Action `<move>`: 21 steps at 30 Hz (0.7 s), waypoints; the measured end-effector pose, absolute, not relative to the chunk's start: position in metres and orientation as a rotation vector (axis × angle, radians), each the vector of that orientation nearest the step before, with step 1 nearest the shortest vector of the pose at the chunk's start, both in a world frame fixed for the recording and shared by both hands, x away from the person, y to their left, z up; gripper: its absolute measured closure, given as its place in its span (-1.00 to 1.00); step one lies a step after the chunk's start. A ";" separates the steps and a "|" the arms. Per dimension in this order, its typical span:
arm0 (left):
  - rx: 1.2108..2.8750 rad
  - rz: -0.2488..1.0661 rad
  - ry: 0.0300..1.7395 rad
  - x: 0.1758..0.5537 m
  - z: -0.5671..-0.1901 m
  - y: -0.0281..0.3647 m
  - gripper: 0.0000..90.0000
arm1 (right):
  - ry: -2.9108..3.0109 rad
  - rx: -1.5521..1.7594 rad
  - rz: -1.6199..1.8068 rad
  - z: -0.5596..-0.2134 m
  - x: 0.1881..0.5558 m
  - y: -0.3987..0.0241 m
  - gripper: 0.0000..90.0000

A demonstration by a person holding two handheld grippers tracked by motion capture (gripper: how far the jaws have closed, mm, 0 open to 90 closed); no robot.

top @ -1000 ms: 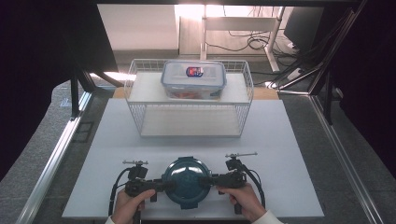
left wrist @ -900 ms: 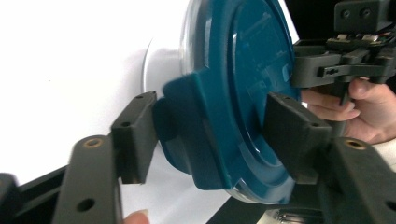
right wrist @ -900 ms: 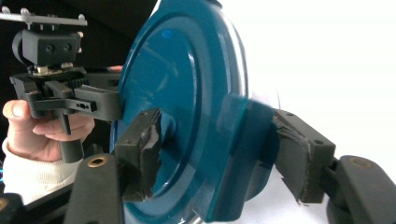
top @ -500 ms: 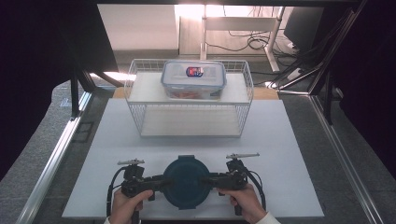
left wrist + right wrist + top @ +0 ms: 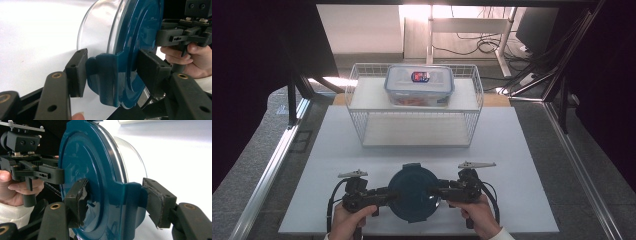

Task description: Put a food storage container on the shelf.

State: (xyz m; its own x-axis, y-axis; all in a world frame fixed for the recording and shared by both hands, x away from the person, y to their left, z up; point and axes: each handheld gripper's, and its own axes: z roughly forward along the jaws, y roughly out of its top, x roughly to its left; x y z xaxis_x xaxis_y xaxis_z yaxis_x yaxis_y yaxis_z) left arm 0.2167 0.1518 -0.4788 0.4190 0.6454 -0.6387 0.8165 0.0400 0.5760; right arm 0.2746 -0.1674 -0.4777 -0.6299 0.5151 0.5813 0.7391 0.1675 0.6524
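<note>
A round clear container with a dark blue lid (image 5: 414, 192) hangs just above the near edge of the white board (image 5: 512, 150), held level between both grippers. My left gripper (image 5: 384, 196) grips its left latch tab (image 5: 105, 75): one pad presses the tab, the other the lid top, and these jaws have just been closing on it. My right gripper (image 5: 439, 190) clamps the opposite latch tab (image 5: 130, 195) the same way, and its jaws have also just been closing. The clear bowl (image 5: 132, 157) sits under the lid. The left gripper (image 5: 112, 72) and the right gripper (image 5: 116, 202) face each other.
A white wire rack (image 5: 414, 117) stands at the back of the board, with a rectangular clear lidded box (image 5: 419, 85) on its top shelf. A metal rail (image 5: 272, 165) runs along the table's left side, and dark frame struts stand at the right.
Both grippers have tightened on the container's latch tabs and have lifted it slightly. The bright glare on the lid has gone.
</note>
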 end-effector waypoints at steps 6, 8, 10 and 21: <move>1.666 -0.216 1.277 0.217 -0.475 0.151 -0.04 | -2.235 -1.208 -1.484 -0.470 0.273 -0.169 -0.14; 1.668 -0.215 1.274 0.217 -0.474 0.150 -0.04 | -2.234 -1.208 -1.489 -0.469 0.273 -0.170 -0.14; 1.671 -0.217 1.270 0.219 -0.474 0.150 -0.03 | -2.235 -1.209 -1.499 -0.469 0.274 -0.170 -0.14; 1.682 -0.202 1.238 0.229 -0.463 0.147 -0.03 | -2.248 -1.209 -1.522 -0.459 0.278 -0.173 -0.14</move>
